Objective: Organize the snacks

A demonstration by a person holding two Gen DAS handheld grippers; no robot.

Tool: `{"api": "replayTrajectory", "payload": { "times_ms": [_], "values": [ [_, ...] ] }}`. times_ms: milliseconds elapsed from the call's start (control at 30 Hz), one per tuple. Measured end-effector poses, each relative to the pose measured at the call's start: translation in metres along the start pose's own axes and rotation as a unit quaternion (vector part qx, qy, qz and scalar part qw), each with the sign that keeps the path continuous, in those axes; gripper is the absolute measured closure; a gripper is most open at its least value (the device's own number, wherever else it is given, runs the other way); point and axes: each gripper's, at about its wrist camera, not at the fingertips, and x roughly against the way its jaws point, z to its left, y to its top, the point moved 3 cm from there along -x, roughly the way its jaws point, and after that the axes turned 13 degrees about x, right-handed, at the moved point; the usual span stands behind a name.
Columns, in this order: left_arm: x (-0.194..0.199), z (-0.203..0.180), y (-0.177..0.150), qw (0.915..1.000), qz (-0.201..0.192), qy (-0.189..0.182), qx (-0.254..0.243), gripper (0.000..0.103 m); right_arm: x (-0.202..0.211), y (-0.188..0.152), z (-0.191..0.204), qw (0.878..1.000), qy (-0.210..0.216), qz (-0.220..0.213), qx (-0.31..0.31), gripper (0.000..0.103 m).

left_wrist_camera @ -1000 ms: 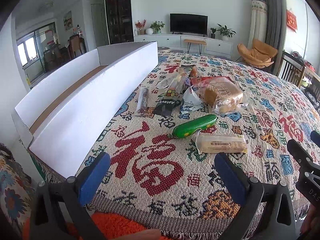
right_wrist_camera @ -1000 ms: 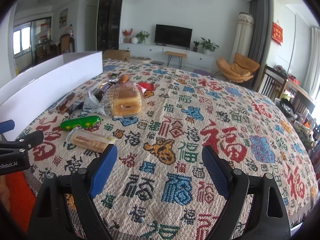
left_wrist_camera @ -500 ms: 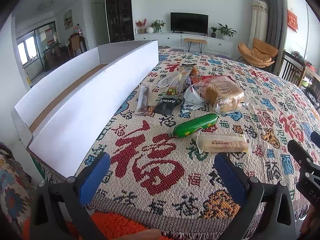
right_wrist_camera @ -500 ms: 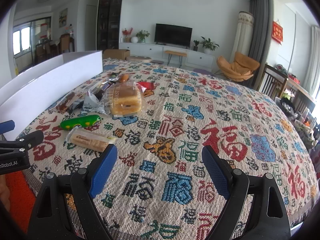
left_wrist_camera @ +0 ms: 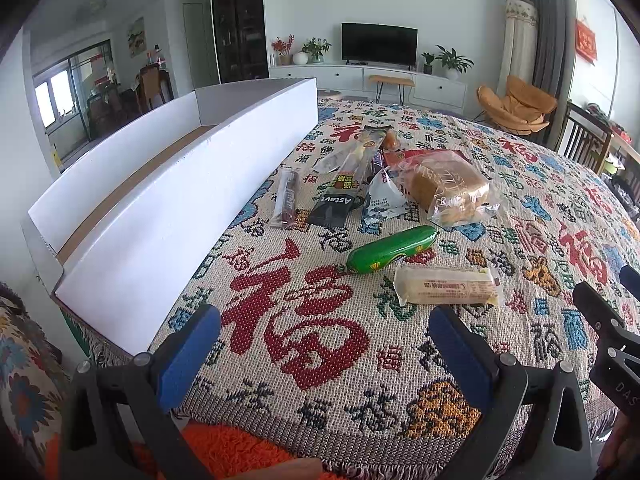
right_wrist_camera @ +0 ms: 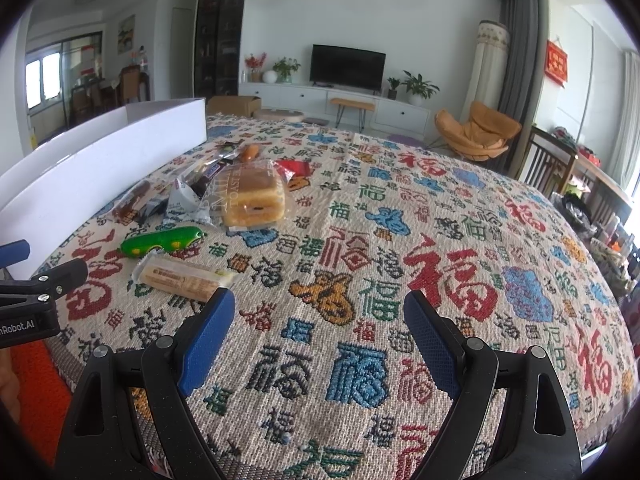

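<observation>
The fingers (left_wrist_camera: pixel 188 354) of the left gripper (left_wrist_camera: pixel 324 354) stood wide apart with nothing between the blue pads, and the fingers (right_wrist_camera: pixel 208 332) of the right gripper (right_wrist_camera: pixel 320 332) were likewise spread wide and empty. Both grippers hung above the near edge of the patterned tablecloth (left_wrist_camera: pixel 532 216), apart from every snack. The long white box (left_wrist_camera: pixel 172 208) was taken as the reference; it lay along the left side of the cloth with its top open and a brown floor visible inside, and no snack could be seen in it. The snacks lay in a loose group on the cloth beside the box's long wall. Nearest that wall was a slim clear-wrapped stick (left_wrist_camera: pixel 287 198), and just beyond it a black packet (left_wrist_camera: pixel 334 206). Farther from the box sat a white crumpled wrapper (left_wrist_camera: pixel 384 198), and beyond that a bagged loaf of bread (left_wrist_camera: pixel 448 188), which rested partly on a red packet (left_wrist_camera: pixel 412 156). A green sausage-shaped snack (left_wrist_camera: pixel 392 249) lay on its side nearer the grippers, well apart from the box. Just beside it, closer still to the grippers, lay a pale wrapped cake bar (left_wrist_camera: pixel 446 289), a short way ahead of the left gripper's right-hand pad and not touching it. In the right wrist view the same bar (right_wrist_camera: pixel 180 276) appeared just beyond the right gripper's left pad.
</observation>
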Motion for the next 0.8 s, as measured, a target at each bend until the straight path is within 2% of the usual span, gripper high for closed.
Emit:
{"api": "replayTrajectory", "payload": {
  "times_ms": [800],
  "values": [
    [-0.0006, 0.0005, 0.0005, 1.0000, 0.001, 0.000, 0.001, 0.000, -0.0017, -0.0009, 0.0015, 1.000, 0.003, 0.004, -0.001, 0.014]
  ]
}}
